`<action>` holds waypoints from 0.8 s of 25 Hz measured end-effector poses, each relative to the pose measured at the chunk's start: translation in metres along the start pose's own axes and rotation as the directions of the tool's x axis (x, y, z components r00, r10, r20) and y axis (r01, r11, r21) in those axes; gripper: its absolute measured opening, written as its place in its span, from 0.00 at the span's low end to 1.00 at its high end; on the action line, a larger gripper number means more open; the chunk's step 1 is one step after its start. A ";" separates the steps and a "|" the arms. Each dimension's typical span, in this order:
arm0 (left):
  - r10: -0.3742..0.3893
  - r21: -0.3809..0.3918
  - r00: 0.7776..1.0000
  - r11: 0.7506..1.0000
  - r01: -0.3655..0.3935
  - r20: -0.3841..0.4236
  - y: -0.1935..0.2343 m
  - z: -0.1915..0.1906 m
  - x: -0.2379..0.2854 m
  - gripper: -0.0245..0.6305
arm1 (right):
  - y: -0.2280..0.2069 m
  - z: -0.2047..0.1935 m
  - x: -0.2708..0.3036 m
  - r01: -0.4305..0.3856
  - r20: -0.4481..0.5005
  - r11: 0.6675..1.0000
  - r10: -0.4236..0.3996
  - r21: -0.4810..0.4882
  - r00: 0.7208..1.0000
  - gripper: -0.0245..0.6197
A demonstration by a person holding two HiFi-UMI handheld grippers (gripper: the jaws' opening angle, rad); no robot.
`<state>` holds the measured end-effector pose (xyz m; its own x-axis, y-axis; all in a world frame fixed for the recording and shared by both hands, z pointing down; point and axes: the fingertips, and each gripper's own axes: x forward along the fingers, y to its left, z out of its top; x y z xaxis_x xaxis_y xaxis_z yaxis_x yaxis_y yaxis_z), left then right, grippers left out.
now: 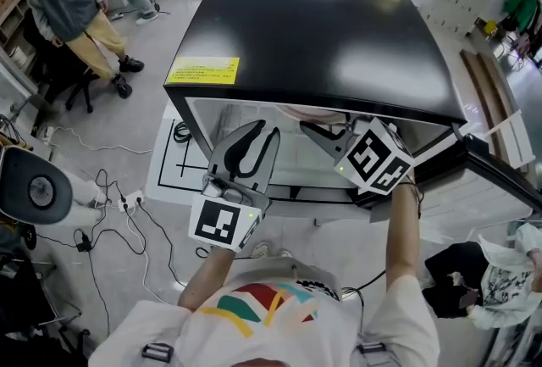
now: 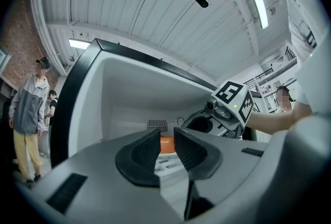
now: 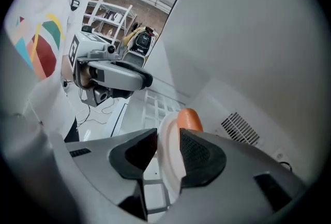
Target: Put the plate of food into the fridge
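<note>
A white plate (image 3: 169,150) with an orange sausage-like food (image 3: 189,118) on it stands edge-on inside the black-topped fridge (image 1: 313,26). Its rim lies between the jaws of my right gripper (image 3: 168,137). Those jaws stand open, with a gap showing on the left side of the rim. In the head view my right gripper (image 1: 309,130) reaches under the fridge's top. My left gripper (image 1: 264,132) hovers just outside the opening, its jaws a narrow gap apart with nothing between them. The orange food (image 2: 166,144) shows through that gap.
The fridge door (image 1: 500,170) hangs open at the right. Inside are a white wire shelf (image 3: 155,109) and a vent grille (image 3: 240,127) on the back wall. People (image 1: 68,1) stand at the far left. Cables (image 1: 110,204) trail over the floor.
</note>
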<state>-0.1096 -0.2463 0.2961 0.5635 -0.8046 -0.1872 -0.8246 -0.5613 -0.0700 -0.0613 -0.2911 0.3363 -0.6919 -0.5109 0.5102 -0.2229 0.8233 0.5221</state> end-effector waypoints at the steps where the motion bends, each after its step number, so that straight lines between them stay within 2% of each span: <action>1: 0.000 0.000 1.000 1.000 0.000 0.003 0.000 0.002 0.000 0.17 | 0.001 0.000 0.000 0.001 0.002 1.000 -0.001 0.002 1.000 0.21; 5: -0.008 0.003 1.000 1.000 0.008 0.011 -0.002 0.005 0.000 0.17 | -0.002 0.010 -0.007 0.046 0.063 0.998 -0.048 0.035 0.997 0.21; 9: -0.013 0.007 1.000 1.000 0.013 0.014 -0.005 0.007 0.002 0.17 | -0.017 0.034 -0.031 0.154 0.201 0.983 -0.172 0.100 0.964 0.21; 12: -0.014 0.005 1.000 1.000 0.014 0.021 -0.009 0.010 0.002 0.17 | -0.012 0.042 -0.044 0.175 0.241 0.980 -0.193 0.094 0.951 0.21; 14: -0.018 0.008 0.999 1.000 0.018 0.026 -0.011 0.011 0.002 0.17 | -0.009 0.043 -0.052 0.220 0.255 0.971 -0.236 0.090 0.938 0.21; 16: -0.025 0.014 0.999 1.000 0.025 0.029 -0.013 0.012 0.002 0.17 | -0.008 0.047 -0.062 0.295 0.304 0.947 -0.320 0.124 0.897 0.21; 18: -0.032 0.017 0.999 0.999 0.032 0.028 -0.017 0.012 0.001 0.17 | -0.010 0.052 -0.075 0.356 0.362 0.905 -0.420 0.231 0.832 0.21; 20: -0.040 0.016 0.999 0.999 0.039 0.027 -0.020 0.013 0.002 0.17 | -0.010 0.054 -0.088 0.384 0.383 0.857 -0.501 0.343 0.776 0.21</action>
<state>-0.0927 -0.2338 0.2849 0.5943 -0.7762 -0.2105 -0.8025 -0.5893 -0.0927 -0.0357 -0.2409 0.2494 -0.6883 -0.7143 -0.1267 -0.6922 0.5943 0.4095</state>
